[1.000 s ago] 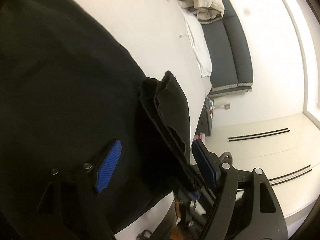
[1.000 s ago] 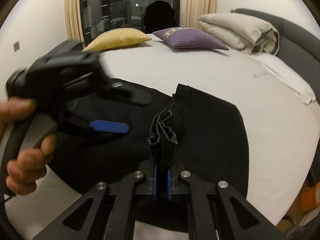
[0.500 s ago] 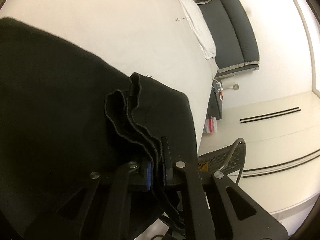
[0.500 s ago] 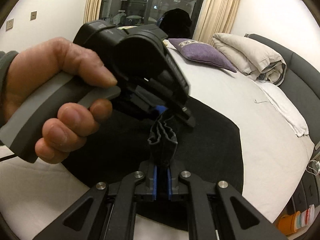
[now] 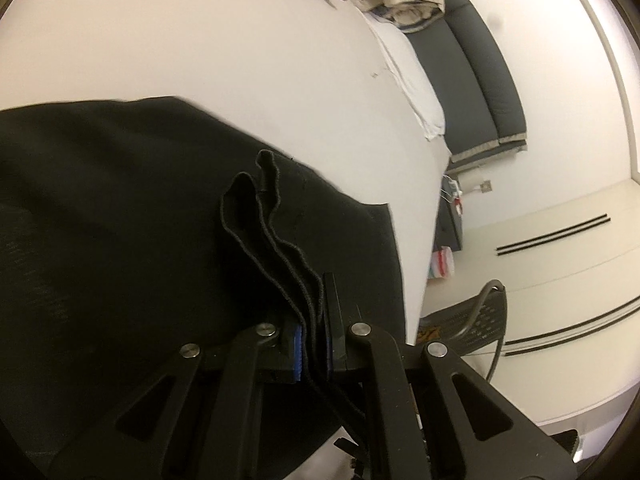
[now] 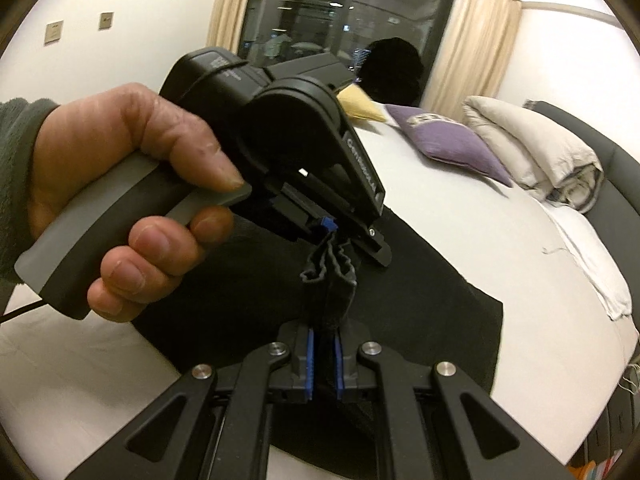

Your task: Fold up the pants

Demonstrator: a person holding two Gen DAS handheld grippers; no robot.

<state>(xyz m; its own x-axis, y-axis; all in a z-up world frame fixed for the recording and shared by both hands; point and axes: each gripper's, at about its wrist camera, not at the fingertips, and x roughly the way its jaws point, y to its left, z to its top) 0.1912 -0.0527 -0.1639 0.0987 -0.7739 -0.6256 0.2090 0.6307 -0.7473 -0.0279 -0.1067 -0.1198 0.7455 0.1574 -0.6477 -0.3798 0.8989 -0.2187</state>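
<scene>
While the black fabric pants on the white bed are pinched by both closed hand-held grippers, left and right, the bunched hem should be carried level, with layers kept aligned.

Pants: matt black cloth (ribbed hem); bedsheet smooth white cloth.

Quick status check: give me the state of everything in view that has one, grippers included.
Pants: black, partly lifted off the bed, bunched hem edge pinched by both grippers.
Left gripper: jaws shut on the pants hem.
Right gripper: jaws shut on the pants hem.
Bed: white sheet, smooth.
Duvet: folded, at the headboard.
Purple pillow: lying flat on the bed.
Curtains: drawn open.
</scene>
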